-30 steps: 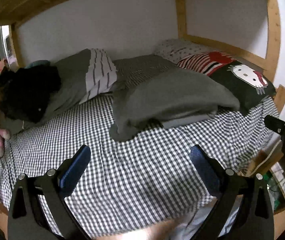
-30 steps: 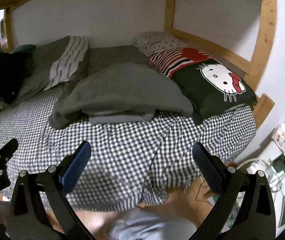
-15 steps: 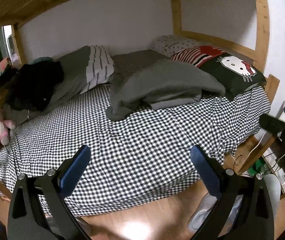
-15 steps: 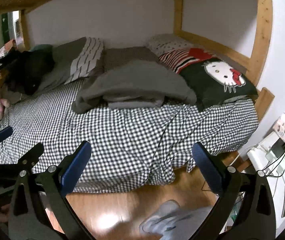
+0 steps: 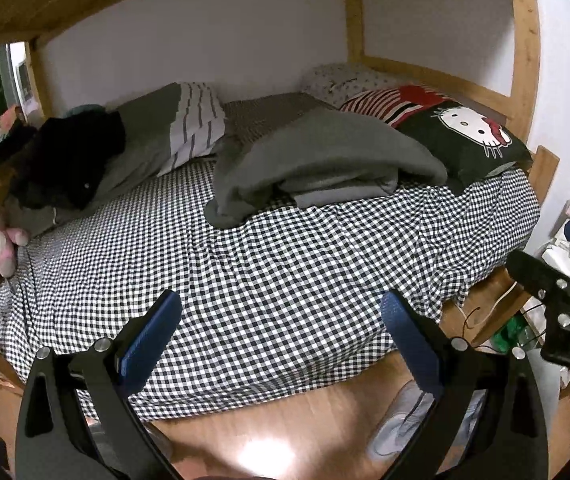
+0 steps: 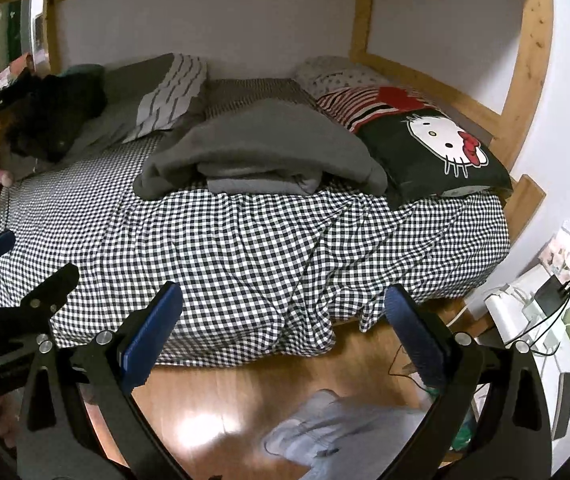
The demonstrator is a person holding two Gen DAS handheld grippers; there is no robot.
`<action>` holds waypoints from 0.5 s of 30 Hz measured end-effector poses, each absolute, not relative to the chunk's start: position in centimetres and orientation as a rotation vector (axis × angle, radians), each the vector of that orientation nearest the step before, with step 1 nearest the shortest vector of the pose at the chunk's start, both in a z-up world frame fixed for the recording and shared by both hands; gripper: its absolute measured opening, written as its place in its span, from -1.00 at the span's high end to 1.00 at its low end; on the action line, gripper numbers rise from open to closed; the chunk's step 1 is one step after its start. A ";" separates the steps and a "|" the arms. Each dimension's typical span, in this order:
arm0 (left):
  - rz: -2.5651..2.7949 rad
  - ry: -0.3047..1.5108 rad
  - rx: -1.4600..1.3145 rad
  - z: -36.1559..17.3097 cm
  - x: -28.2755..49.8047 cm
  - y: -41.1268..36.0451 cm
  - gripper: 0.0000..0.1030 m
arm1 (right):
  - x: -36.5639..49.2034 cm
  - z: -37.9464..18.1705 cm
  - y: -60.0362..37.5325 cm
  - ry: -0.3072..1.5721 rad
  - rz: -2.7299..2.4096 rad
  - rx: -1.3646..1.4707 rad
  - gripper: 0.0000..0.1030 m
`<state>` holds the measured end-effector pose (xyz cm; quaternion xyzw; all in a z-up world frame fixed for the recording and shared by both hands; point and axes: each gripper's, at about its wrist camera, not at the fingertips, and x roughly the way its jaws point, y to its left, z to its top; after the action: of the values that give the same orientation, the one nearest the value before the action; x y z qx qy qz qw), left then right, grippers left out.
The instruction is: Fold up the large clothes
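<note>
Two claws, left claw [image 5: 281, 320] and right claw [image 6: 283, 312], held wide above floor, empty; grey garment [image 6: 261, 152] lies folded, rumpled on checked bed [image 6: 245, 248].

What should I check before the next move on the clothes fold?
1. Left tool open and empty: ok.
2. Right tool open and empty: ok.
3. Grey garment lies on the bed, uncovered: ok.
4. Garment flat for folding: not ok, bunched with layers tucked under.
5. Tools near the garment: not ok, both are back over the floor, off the bed edge.
6. Which edge is a sleeve or hem: cannot tell.
</note>
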<state>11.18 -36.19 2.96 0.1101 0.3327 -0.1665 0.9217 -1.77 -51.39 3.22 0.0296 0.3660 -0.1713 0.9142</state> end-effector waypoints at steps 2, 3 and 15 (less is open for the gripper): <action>-0.341 0.677 0.219 3.1 11.0 -36.1 -0.92 | -2.0 3.4 -51.4 0.748 -0.354 0.063 -0.93; -0.343 0.676 0.218 3.2 11.0 -36.1 -0.92 | -2.0 3.4 -51.4 0.748 -0.351 0.063 -0.93; -0.341 0.662 0.248 3.2 10.2 -36.8 -0.92 | -2.7 3.2 -50.7 0.756 -0.328 0.045 -0.93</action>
<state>10.16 -36.76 3.22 0.1206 0.3227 -0.1662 0.9240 -2.66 -50.69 3.24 0.0221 0.3672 -0.1595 0.9161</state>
